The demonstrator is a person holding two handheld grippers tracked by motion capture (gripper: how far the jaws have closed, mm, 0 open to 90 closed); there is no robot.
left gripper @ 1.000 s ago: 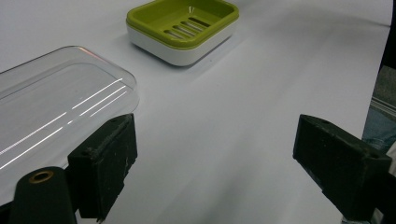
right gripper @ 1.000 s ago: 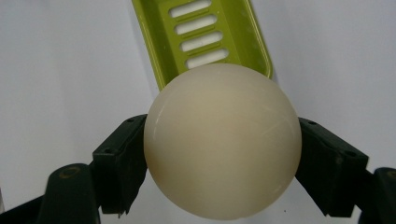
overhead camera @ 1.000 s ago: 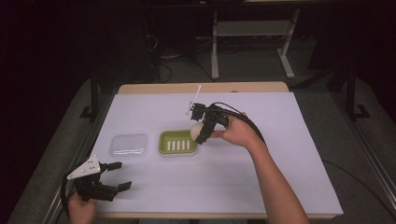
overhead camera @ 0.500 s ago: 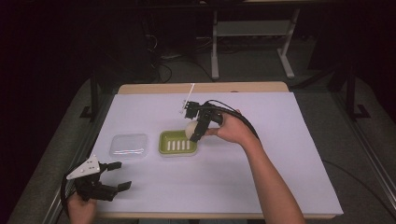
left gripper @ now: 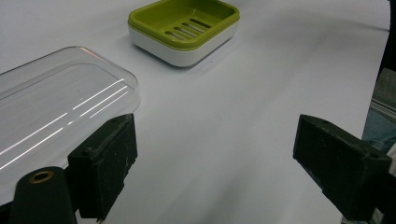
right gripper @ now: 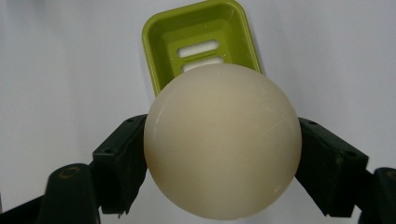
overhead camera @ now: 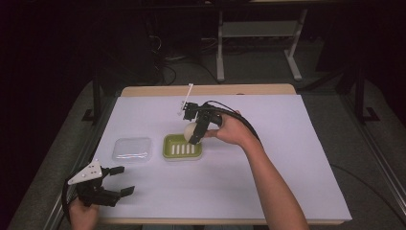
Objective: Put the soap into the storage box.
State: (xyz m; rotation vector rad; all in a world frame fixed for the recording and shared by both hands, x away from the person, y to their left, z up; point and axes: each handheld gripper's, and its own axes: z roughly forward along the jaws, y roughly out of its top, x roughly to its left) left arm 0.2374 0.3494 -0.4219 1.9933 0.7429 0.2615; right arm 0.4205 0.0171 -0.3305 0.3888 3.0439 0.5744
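Note:
A round cream soap (right gripper: 223,140) sits clamped between the jaws of my right gripper (overhead camera: 192,134), which hangs just above the back right of the green soap dish (overhead camera: 182,147). That same soap (overhead camera: 190,129) looks like a pale ball over the dish rim. The dish (right gripper: 201,39) lies below and beyond the soap, its slotted floor bare. My left gripper (overhead camera: 115,181) rests open at the table's front left corner, with nothing between its jaws. A clear plastic lid (overhead camera: 131,149) lies left of the dish; the lid (left gripper: 56,107) lies just ahead of the left jaw.
White paper (overhead camera: 287,158) covers the table. A wooden edge (overhead camera: 206,90) runs along the back. A black cable (overhead camera: 249,127) trails from the right gripper over the person's hand. Dark floor and a metal stand (overhead camera: 258,33) lie beyond the table.
My right gripper has carried the soap leftward and down, from behind the dish's right end to just over its back right rim. The left gripper has stayed put.

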